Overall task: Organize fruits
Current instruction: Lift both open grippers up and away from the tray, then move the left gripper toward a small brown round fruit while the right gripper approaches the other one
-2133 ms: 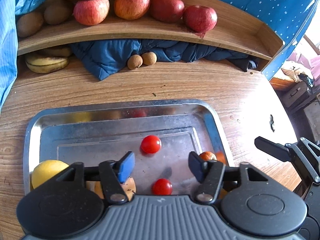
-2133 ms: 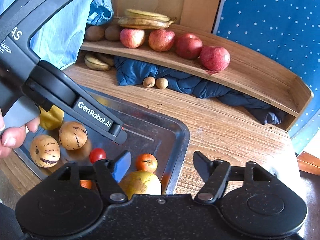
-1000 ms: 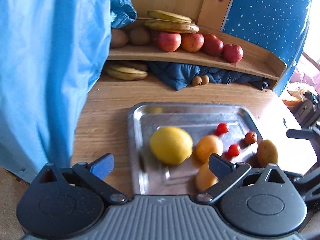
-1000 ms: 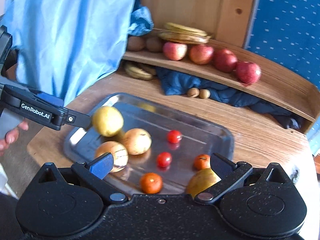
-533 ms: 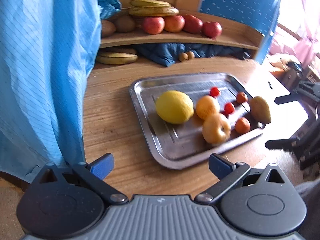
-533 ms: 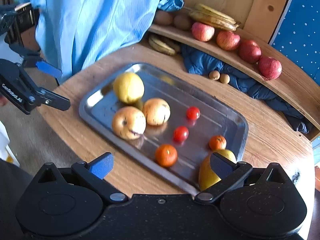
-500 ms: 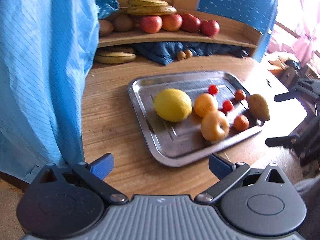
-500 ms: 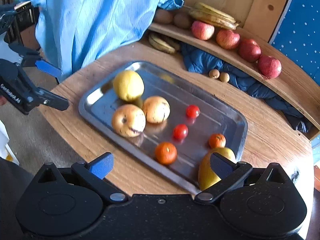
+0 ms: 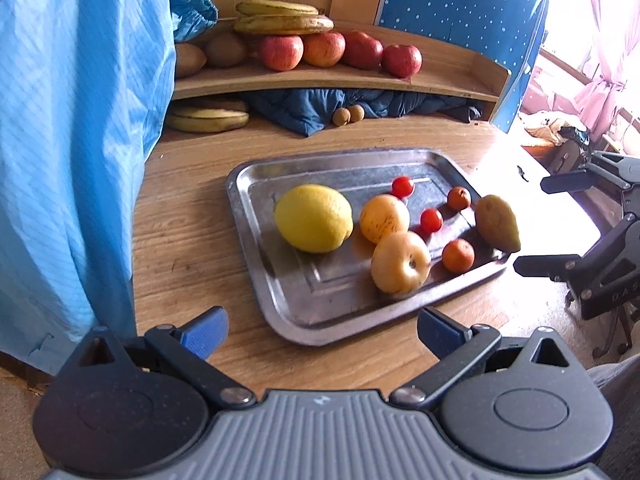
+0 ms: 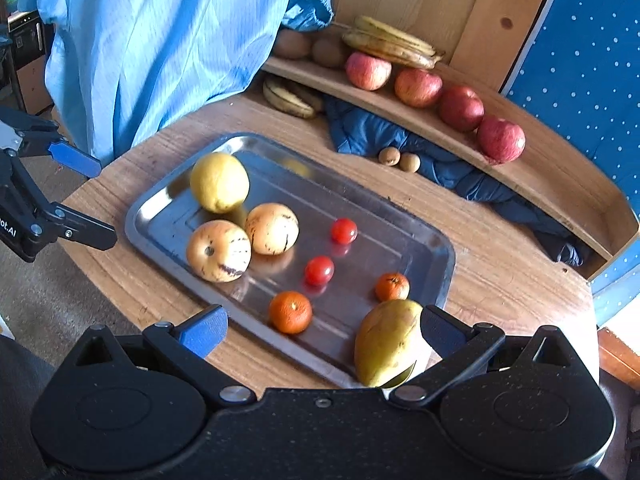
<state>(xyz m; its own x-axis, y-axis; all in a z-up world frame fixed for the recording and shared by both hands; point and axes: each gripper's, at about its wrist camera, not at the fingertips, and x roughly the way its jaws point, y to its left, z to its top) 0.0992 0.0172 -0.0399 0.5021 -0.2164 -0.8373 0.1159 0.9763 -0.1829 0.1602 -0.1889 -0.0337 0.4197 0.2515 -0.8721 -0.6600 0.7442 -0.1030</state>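
Retreat: both hand-held grippers, left [image 9: 320,330] and right [image 10: 320,330], pull back wide and empty from the rectangular steel tray [image 10: 160,204]; fruit remains unsorted.

Black tongs [image 9: 320,330] (blue-padded tips)

Tray [image 9: 256,264] on table [image 9: 180,236] — lemon [image 9: 313,218] left in it, mango [image 9: 497,222] right, shelf [image 9: 320,78] behind.

A round wooden worktop [image 9: 192,216] is sitting before a curved wooden shelf [image 9: 340,78] at twelve o'clock. Blue dotted fabric [image 9: 464,0] is hanging behind it, pink curtains [image 9: 600,80] are glowing with daylight at two o'clock, and pale blue cloth [image 9: 72,120] is draping at nine.
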